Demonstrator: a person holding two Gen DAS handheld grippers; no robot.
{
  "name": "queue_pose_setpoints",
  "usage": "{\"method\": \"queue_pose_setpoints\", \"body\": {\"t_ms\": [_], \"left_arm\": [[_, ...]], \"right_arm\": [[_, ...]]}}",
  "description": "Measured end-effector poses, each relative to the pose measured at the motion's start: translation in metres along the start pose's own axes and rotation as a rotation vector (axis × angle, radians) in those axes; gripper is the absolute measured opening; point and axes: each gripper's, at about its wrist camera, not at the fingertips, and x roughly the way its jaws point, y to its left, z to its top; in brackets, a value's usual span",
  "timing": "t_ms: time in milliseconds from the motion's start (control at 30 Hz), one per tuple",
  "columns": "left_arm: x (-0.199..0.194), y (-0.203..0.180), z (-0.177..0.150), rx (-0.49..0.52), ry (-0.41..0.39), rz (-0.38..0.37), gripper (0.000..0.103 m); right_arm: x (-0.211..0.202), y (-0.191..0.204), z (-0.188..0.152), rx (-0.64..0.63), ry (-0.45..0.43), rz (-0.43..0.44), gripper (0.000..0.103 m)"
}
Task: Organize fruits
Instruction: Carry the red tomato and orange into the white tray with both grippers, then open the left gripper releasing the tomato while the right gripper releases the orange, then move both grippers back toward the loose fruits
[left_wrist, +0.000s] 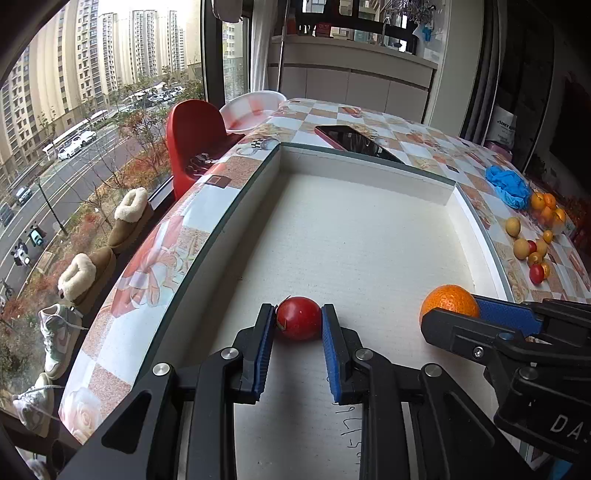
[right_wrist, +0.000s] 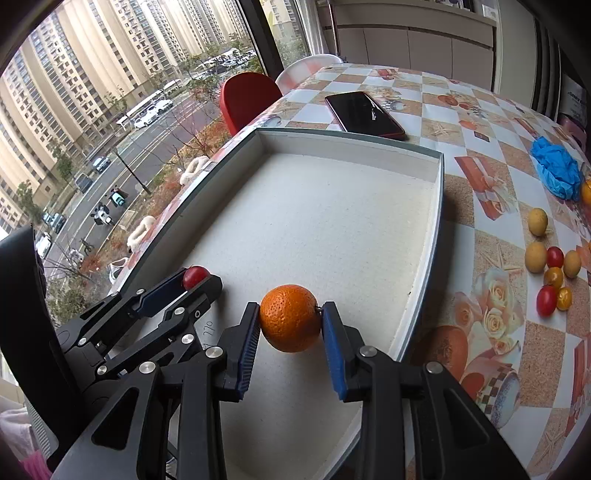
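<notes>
Over the near end of the white tray (right_wrist: 424, 162), the left gripper (left_wrist: 298, 321) clamps a red tomato (left_wrist: 299, 323) and the right gripper (right_wrist: 290, 319) an orange (right_wrist: 290, 317); both seemingly hover, so released fruit could roll.

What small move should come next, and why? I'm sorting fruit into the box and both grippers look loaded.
Probably lower both and let go. The left gripper is shut on a red tomato and the right gripper on an orange, both over the near end of the white box, which holds nothing else.
</notes>
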Motion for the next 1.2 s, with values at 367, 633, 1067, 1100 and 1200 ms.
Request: {"method": "queue_pose_setpoints", "body": {"t_ms": [367,633,1067,1100,1200], "left_arm": [[-0.001,0.007,0.001,-0.021,0.016,0.026,0.071],[-0.026,-0.002,0.007,-0.024,-0.034,0.035,0.091],[-0.067,-0.08,0.02,0.104,-0.072,-0.063,0.091],[-0.068,-0.089,0.019,0.12,-0.069,-0.074,0.091],[-0.071,-0.119,0.015,0.171,-0.051,-0.111,0.091]], "right_arm": [[-0.02,0.002,0.007,-0.008,-0.056,0.021,0.081],[-0.061,-0.025,0.007,0.046,-0.156,-0.031,0.096],[-0.12,-0.164,-0.033,0.361,-0.22,-0.175,0.103],[-0.124,-0.177,-0.039,0.392,-0.216,-0.195,0.103],[-0.129,-0.217,-0.057,0.487,-0.192,-0.254,0.103]]}}
